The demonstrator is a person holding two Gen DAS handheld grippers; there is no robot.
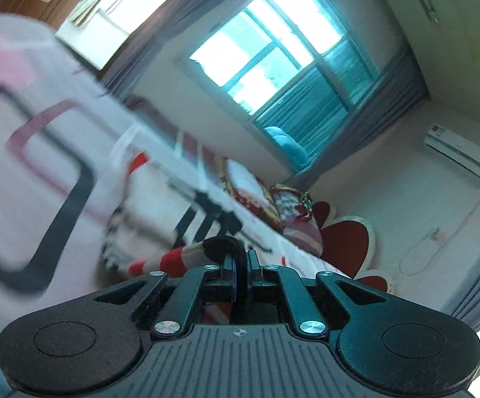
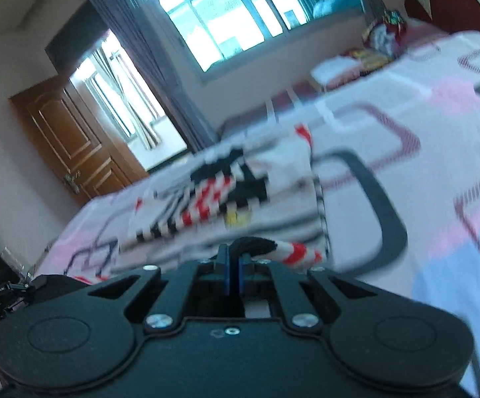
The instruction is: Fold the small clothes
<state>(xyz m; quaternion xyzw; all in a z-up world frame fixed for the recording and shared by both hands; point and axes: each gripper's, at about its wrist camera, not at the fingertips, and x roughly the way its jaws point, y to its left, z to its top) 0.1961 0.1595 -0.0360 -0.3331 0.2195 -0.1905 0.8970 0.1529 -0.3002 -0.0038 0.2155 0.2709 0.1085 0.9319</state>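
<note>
A small white knit garment [image 2: 226, 195] with black and red block patterns lies stretched over the bed sheet [image 2: 422, 152]. My right gripper [image 2: 234, 255] is shut on its black and red-striped hem, which bunches up just above the pads. In the left wrist view the same garment [image 1: 147, 232] hangs between sheet and gripper. My left gripper [image 1: 241, 258] is shut on another stretch of that black, red and white hem. Both views are tilted and blurred.
The bed sheet [image 1: 34, 152] carries pink, grey and black rounded squares. Bright pillows [image 1: 289, 205] and a red headboard [image 1: 342, 238] are at the bed's far end. A window [image 1: 273, 53], an air conditioner [image 1: 458, 152] and a wooden door [image 2: 71, 146] line the walls. My left gripper [image 2: 4, 295] shows at the right wrist view's lower left.
</note>
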